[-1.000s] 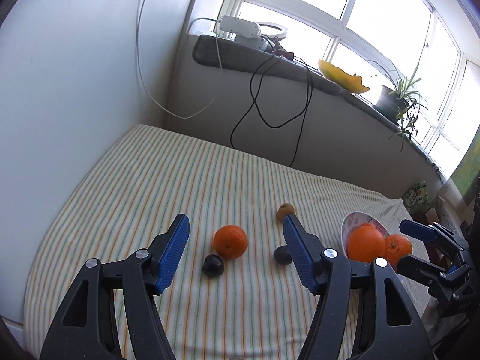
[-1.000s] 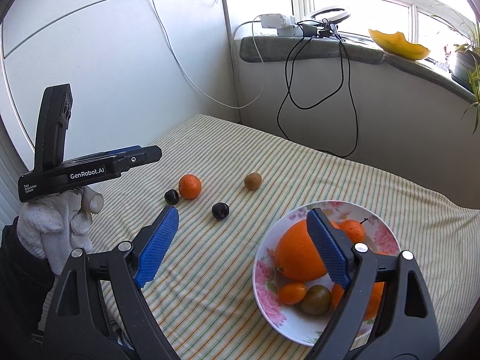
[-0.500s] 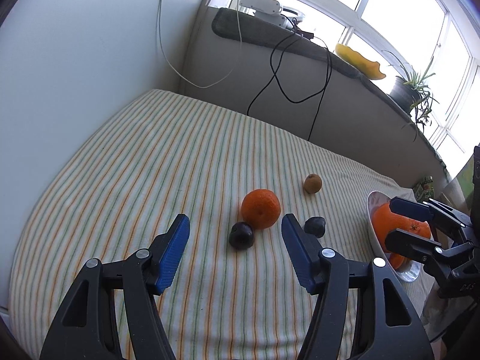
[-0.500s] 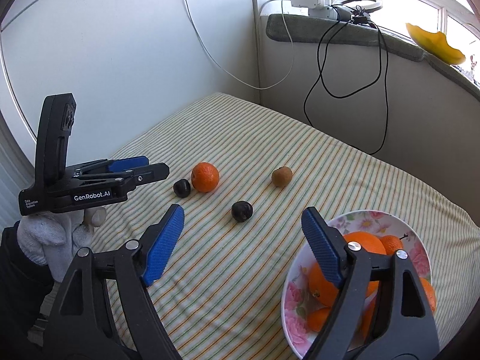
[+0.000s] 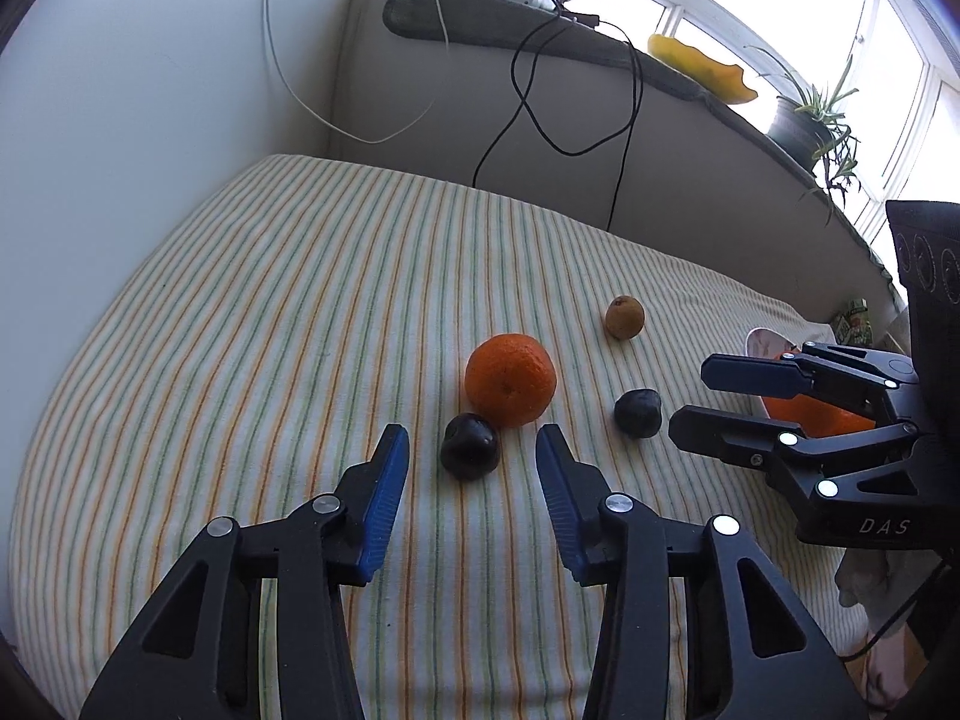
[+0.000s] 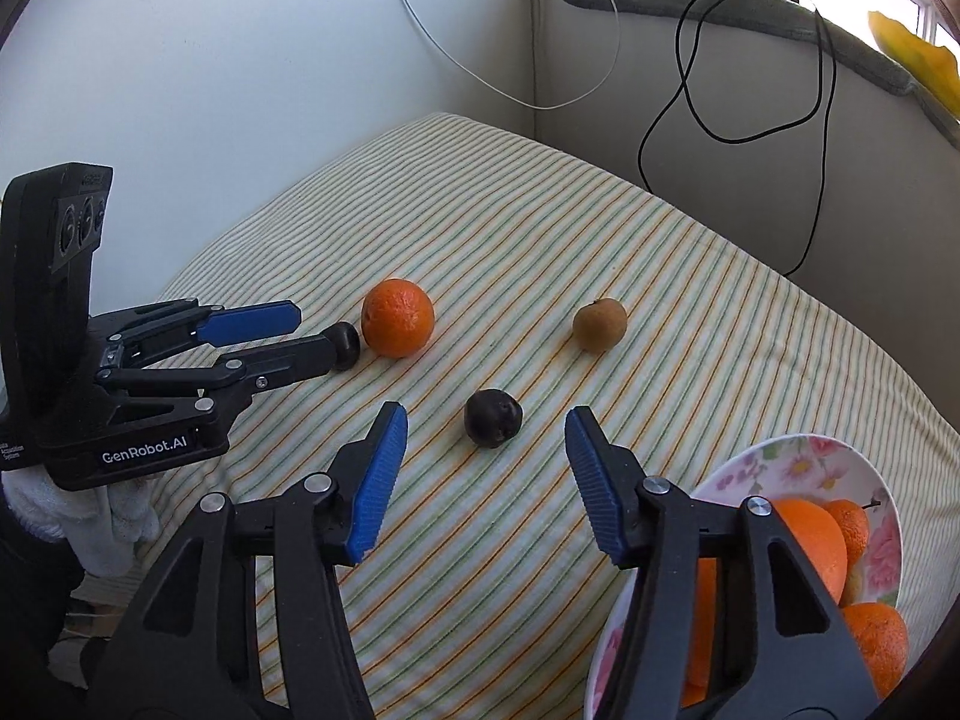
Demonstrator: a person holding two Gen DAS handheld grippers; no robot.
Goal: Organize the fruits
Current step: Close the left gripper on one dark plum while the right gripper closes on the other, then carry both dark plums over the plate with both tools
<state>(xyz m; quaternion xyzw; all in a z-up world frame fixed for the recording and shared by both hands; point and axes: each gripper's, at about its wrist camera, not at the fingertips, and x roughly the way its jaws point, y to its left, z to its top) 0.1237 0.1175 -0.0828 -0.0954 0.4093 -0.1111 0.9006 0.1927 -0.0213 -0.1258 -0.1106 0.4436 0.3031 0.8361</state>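
Observation:
On the striped cloth lie an orange (image 5: 510, 379) (image 6: 398, 317), a brown kiwi (image 5: 624, 317) (image 6: 599, 324) and two dark plums. My left gripper (image 5: 472, 454) is open, its tips on either side of the near plum (image 5: 470, 446), which shows partly hidden in the right wrist view (image 6: 346, 345). My right gripper (image 6: 486, 425) is open, just short of the second plum (image 6: 492, 417) (image 5: 638, 413). A floral plate (image 6: 798, 462) at the right holds oranges (image 6: 810, 534).
A white wall runs along the left and a grey ledge (image 5: 540, 24) with cables (image 5: 528, 102) along the back. The cloth's edge drops off at the front and right. Each gripper shows in the other's view, the right one (image 5: 720, 396) and the left one (image 6: 282, 333).
Both grippers moved forward and down towards the loose fruit. The left one now straddles the near plum; the right one closed in on the second plum. The plate slid towards the frame edge.

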